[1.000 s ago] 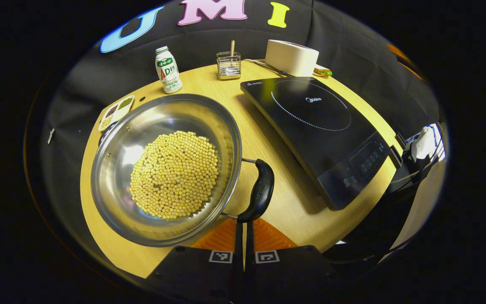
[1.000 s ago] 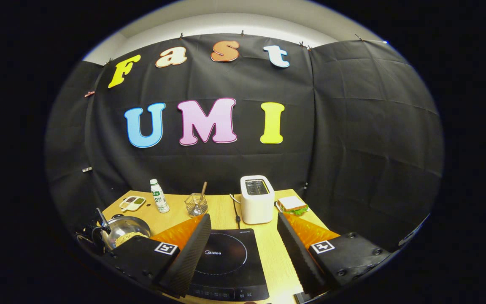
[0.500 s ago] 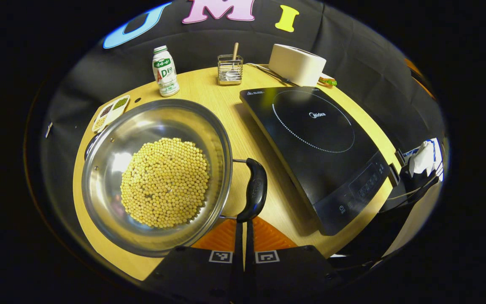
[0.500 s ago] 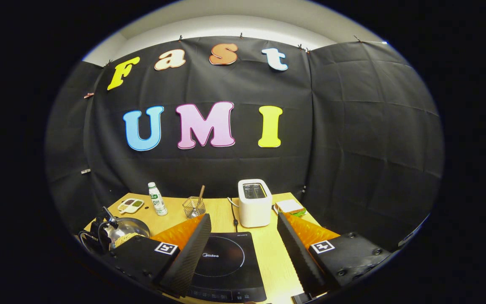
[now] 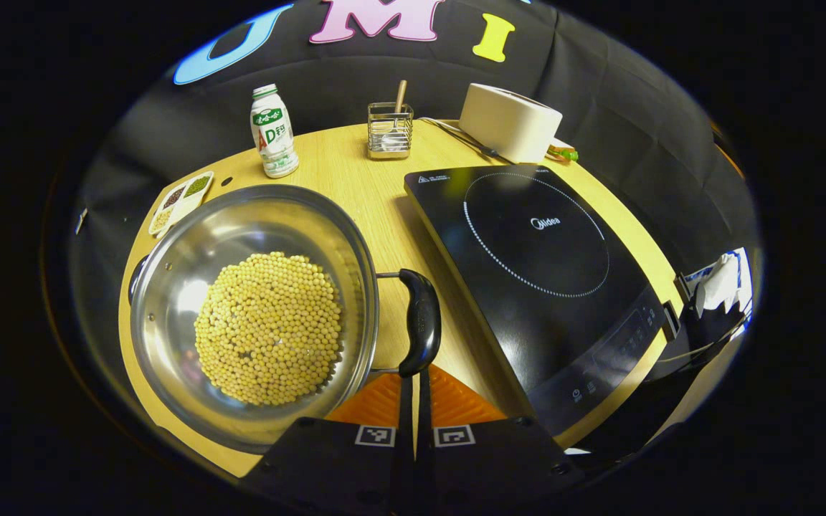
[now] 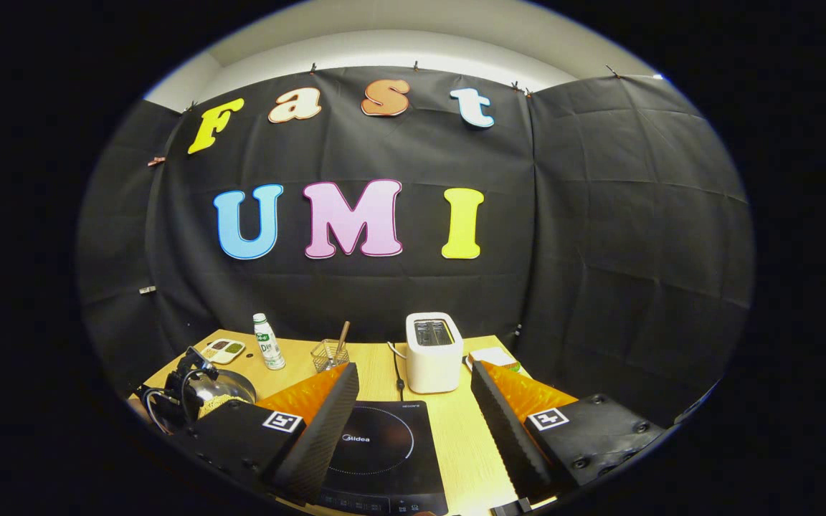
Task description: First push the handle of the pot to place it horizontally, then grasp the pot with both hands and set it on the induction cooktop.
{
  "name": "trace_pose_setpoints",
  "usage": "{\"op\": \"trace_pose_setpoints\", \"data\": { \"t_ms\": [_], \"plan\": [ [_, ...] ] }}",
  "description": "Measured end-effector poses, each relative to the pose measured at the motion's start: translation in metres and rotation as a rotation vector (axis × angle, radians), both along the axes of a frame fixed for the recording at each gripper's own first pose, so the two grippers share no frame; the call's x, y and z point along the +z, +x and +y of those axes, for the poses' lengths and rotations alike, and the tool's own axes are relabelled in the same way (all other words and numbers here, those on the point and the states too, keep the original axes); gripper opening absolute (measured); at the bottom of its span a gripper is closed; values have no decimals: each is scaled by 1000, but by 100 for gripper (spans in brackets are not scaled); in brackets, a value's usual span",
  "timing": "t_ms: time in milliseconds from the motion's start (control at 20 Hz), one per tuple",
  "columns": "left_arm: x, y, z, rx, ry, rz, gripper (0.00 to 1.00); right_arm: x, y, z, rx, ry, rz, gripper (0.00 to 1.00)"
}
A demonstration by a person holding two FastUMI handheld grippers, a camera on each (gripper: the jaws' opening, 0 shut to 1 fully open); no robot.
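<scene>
A steel pot (image 5: 241, 222) holding soybeans (image 5: 267, 326) sits on the wooden table, left of the black induction cooktop (image 5: 535, 265). Its black handle (image 5: 420, 322) sticks out on the side toward the cooktop. My left gripper (image 5: 415, 383) is shut, fingers pressed together, with the tips against the handle's near end. In the right gripper view my right gripper (image 6: 416, 430) hangs open above the cooktop (image 6: 377, 451) with nothing between its fingers. The pot (image 6: 223, 388) is at the lower left there, with the left gripper (image 6: 176, 401) beside it.
At the back of the table stand a milk bottle (image 5: 269, 132), a wire holder (image 5: 388, 129), a white toaster (image 5: 510, 122) and a sandwich (image 5: 563, 152). A seasoning dish (image 5: 176, 201) lies behind the pot. Bare wood separates pot and cooktop.
In the left gripper view the pot has turned and drifted left, and its handle swung from slanted to nearly upright in the picture, still against the shut fingertips. The right gripper view shifted slightly.
</scene>
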State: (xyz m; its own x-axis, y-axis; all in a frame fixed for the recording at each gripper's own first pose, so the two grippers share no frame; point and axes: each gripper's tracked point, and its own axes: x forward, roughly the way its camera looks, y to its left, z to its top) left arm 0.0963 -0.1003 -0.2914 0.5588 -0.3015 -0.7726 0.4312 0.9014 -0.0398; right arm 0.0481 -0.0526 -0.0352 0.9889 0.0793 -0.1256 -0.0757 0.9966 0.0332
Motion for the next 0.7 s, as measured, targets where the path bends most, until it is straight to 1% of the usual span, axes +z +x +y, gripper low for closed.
{"op": "trace_pose_setpoints", "data": {
  "t_ms": [350,700],
  "plan": [
    [1,29,-12,-22,8,-23,5,-4,5,0,2,-15,17,98],
    [2,49,-20,-8,-31,-25,5,-9,9,-4,-14,-24,31,98]
  ]
}}
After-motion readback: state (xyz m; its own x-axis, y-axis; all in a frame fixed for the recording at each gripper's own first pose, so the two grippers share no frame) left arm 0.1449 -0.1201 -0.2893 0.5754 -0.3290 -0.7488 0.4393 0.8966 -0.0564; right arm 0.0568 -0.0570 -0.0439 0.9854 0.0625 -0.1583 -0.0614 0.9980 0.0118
